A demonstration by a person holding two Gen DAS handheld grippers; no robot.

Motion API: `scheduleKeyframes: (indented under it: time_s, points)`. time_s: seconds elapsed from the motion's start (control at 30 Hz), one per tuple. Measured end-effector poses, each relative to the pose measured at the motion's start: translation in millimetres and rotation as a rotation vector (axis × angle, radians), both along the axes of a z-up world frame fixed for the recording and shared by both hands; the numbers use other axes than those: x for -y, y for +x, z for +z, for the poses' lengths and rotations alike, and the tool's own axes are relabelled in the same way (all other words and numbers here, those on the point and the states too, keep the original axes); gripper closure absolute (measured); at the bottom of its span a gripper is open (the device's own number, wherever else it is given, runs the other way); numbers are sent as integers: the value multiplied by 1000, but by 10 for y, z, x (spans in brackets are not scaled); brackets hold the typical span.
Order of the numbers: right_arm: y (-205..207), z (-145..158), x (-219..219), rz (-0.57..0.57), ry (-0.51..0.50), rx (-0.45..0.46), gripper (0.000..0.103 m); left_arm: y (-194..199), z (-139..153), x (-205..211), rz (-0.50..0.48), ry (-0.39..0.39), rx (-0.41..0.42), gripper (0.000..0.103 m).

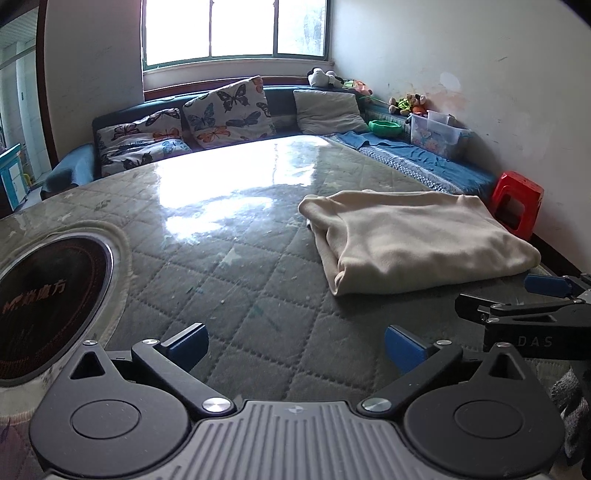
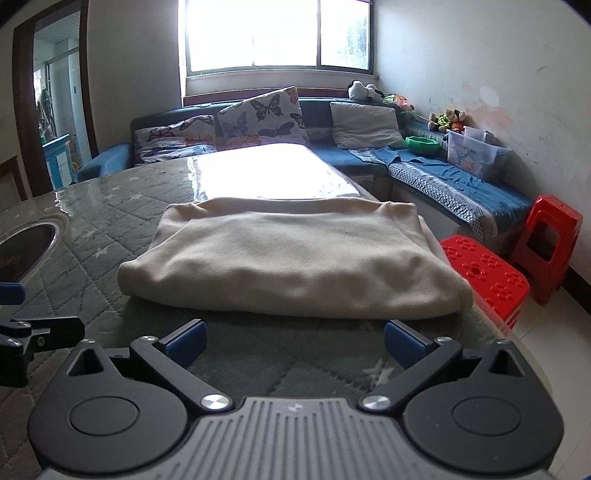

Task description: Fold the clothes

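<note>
Here both grippers, left (image 1: 296, 349) and right (image 2: 294, 341), gape wide beside folded cream garment (image 2: 291, 258); red stools (image 2: 485, 275) nearby.

A home living room: a blue corner sofa (image 2: 369, 158) with butterfly cushions (image 2: 262, 114) runs under a bright window (image 2: 277, 33), soft toys (image 2: 447, 120) line the wall side, and red plastic stools (image 2: 550, 240) stand on the floor.
</note>
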State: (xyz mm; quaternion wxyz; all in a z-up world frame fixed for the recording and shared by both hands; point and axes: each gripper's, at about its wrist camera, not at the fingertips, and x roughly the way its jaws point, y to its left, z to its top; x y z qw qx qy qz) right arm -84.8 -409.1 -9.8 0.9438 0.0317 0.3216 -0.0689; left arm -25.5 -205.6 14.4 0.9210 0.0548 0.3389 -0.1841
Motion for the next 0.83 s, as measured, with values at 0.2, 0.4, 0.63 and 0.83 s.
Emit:
scheduleKeyframes:
  time_s: [0.2,0.4,0.63,0.83]
  points:
    - [-49,6,-71,1,-2,-2,0,-66,-9,-21,-2,6,-1,0]
    - [-104,9,-72,-6,6,-5,0,-125,-4,-24,-8,5,0,0]
    - [-141,-1,-55,-14,13,-10,0,-179,-8,-16,-8,4,-2,0]
    - [-155,17,-69,-13,10,-6,0,-201,11,-11,-12,1,9,0]
